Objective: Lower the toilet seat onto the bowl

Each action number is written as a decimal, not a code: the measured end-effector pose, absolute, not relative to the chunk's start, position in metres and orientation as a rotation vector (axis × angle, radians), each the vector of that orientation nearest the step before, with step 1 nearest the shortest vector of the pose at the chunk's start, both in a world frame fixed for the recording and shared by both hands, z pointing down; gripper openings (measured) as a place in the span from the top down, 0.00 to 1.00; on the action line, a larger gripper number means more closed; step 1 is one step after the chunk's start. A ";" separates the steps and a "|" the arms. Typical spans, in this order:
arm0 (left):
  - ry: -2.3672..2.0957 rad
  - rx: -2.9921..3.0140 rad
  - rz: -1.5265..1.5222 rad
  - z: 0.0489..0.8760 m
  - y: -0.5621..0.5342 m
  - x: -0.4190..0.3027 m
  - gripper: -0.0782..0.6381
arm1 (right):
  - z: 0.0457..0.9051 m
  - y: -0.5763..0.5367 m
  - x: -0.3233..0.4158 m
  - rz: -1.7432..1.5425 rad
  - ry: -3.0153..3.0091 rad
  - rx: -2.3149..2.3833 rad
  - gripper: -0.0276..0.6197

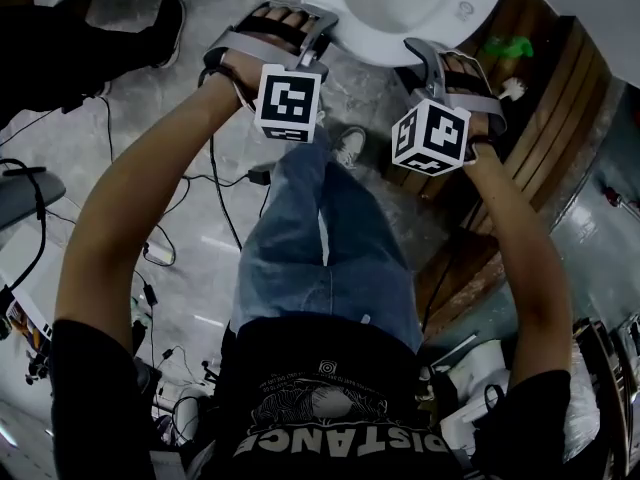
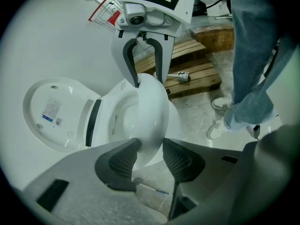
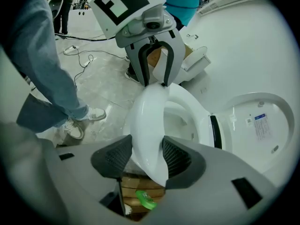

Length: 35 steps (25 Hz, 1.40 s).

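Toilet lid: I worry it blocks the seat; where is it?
The lid is folded back behind the seat, at the left gripper view's left and the right gripper view's right.

wooden pallet [image 1: 545,108] just beside toilet [image 1: 420,18]

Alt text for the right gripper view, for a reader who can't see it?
The right gripper, jaws open, straddles the near side of the white toilet seat, which looks lowered onto the bowl; the left gripper straddles its far side. The lid stands raised at right, a person's jeans leg at left.
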<state>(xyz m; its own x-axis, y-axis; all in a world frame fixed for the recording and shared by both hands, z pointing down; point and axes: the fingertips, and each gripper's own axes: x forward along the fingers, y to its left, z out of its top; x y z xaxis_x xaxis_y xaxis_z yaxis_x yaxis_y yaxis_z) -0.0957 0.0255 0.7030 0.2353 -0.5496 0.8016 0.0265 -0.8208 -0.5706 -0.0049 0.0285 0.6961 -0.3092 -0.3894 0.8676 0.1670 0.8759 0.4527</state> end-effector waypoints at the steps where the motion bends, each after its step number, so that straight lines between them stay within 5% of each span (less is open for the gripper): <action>1: 0.484 -2.041 -1.620 0.707 0.026 -0.096 0.66 | 0.700 0.029 -0.005 -0.560 -1.802 0.171 0.64; 35: 0.275 -2.115 -1.765 0.805 0.028 -0.095 0.70 | 0.791 0.030 -0.007 -0.251 -1.789 0.145 0.67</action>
<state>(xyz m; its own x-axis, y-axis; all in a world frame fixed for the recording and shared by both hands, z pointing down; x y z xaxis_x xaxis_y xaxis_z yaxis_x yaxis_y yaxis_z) -0.0946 0.0276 0.8046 0.1960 -0.3790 0.9044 0.0855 -0.9122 -0.4008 -0.0074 0.0296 0.7906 -0.2314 -0.2323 0.9447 0.0368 0.9683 0.2471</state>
